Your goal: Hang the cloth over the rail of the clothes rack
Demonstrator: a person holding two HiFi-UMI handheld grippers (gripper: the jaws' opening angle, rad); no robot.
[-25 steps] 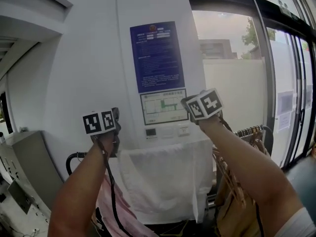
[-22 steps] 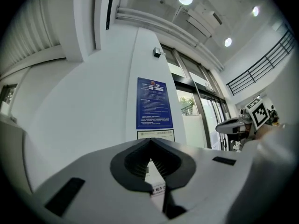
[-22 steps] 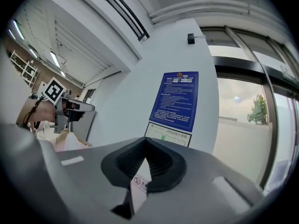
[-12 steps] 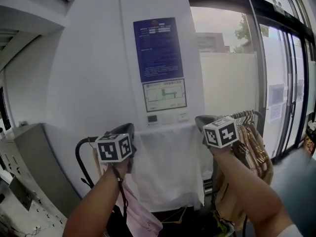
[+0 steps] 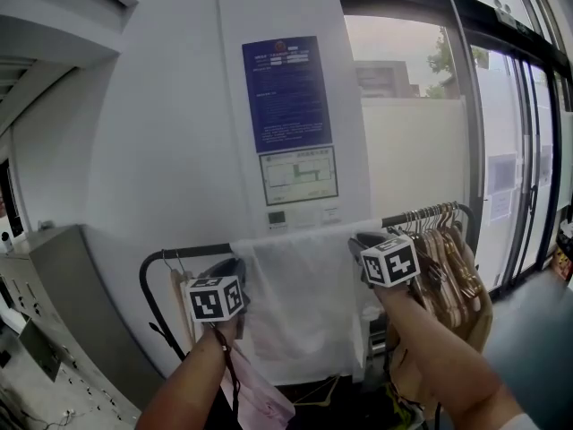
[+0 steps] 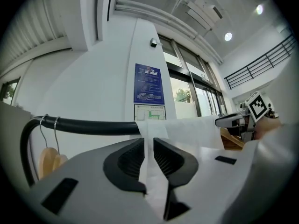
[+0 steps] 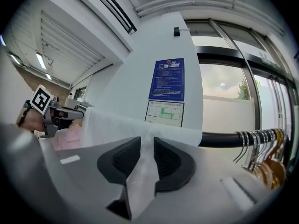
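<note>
I hold both forearms forward and level. My left gripper [image 6: 147,154] and right gripper [image 7: 146,157] have just been opening, with the cloth [image 5: 301,305] loose between their jaws.

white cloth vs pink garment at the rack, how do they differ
The white cloth is draped wide over the rail; the pink garment hangs lower, under its left part. The cloth is nearly all in view; the garment is partly hidden behind an arm. Both hang limp.

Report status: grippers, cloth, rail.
Left gripper, right gripper: jaws just opening, thin white cloth between each pair. Cloth draped over black rack rail. Wooden hangers bunched at rail's right end, clear of cloth.
</note>
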